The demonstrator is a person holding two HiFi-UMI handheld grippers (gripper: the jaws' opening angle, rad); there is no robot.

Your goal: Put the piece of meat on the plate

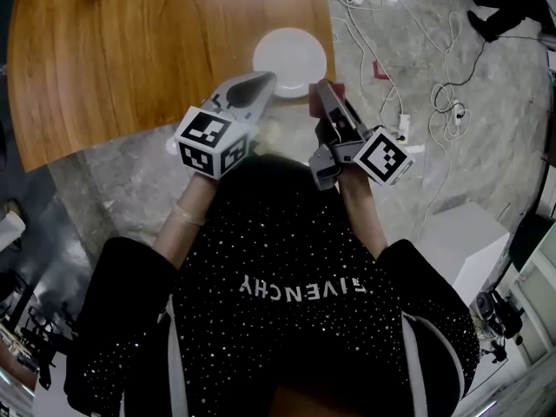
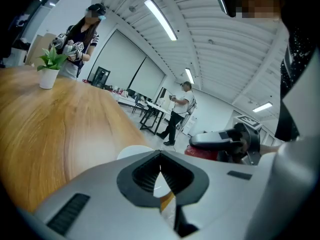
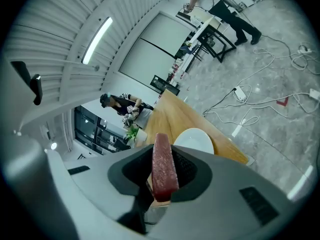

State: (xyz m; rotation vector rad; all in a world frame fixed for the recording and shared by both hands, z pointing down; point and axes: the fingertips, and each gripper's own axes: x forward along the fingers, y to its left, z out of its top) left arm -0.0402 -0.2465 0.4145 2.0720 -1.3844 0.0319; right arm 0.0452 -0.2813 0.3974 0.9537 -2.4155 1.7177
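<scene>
Our right gripper (image 1: 321, 89), centre-right in the head view, clenched the red piece of meat (image 3: 164, 171) edge-on between its jaws, near the lower right rim of the white plate (image 1: 289, 57). The plate sat at the wooden table's (image 1: 130, 50) edge, upper centre. Our left gripper (image 1: 262, 80), near the plate's lower left rim, had its jaws pressed together on nothing.

There were two grey two-jaw grippers: one left gripper (image 1: 263, 82) and one right gripper (image 1: 323, 90). One flat red piece of meat (image 3: 164, 166) sat between the right gripper's jaws. Ahead of both lay one round white plate (image 1: 290, 57) on one round wooden table (image 1: 130, 50). Far beyond the left gripper were one green potted plant (image 2: 49, 69) and two bystanders, one person (image 2: 80, 36) by the plant and another person (image 2: 177, 111) farther off.
</scene>
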